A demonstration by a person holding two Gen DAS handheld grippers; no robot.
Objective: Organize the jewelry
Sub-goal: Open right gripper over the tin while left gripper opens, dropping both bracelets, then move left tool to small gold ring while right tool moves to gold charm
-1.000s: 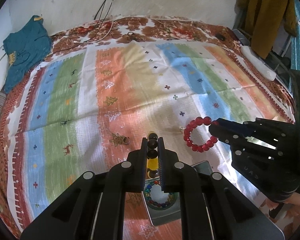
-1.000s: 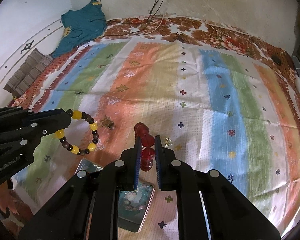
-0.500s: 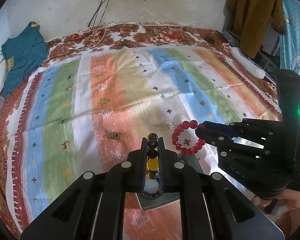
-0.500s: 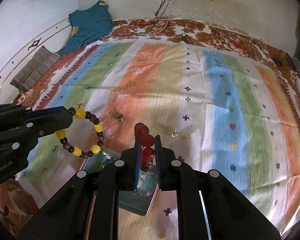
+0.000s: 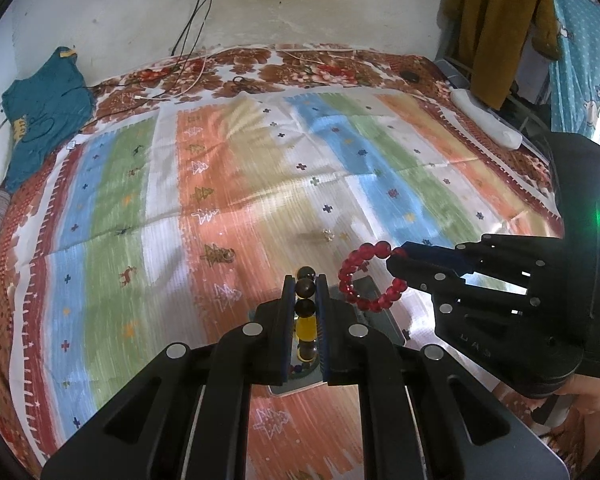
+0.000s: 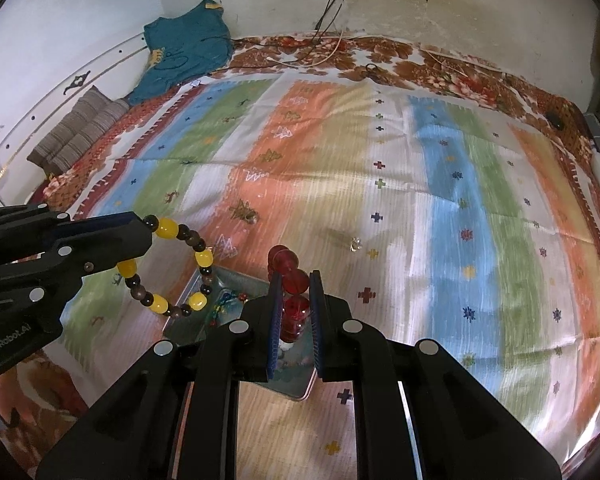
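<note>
Right wrist, red bracelet (image 6: 291,280) clamped in right gripper (image 6: 293,280), above tray (image 6: 236,280)

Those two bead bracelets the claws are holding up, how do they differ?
The bracelet of clear red round beads is one colour throughout; the bracelet of yellow and dark brown beads alternates big yellow beads with smaller dark ones. The red bracelet hangs from the right claw, the yellow-and-brown bracelet from the left claw. Both are closed loops pinched between shut fingers above the metal tin.
</note>
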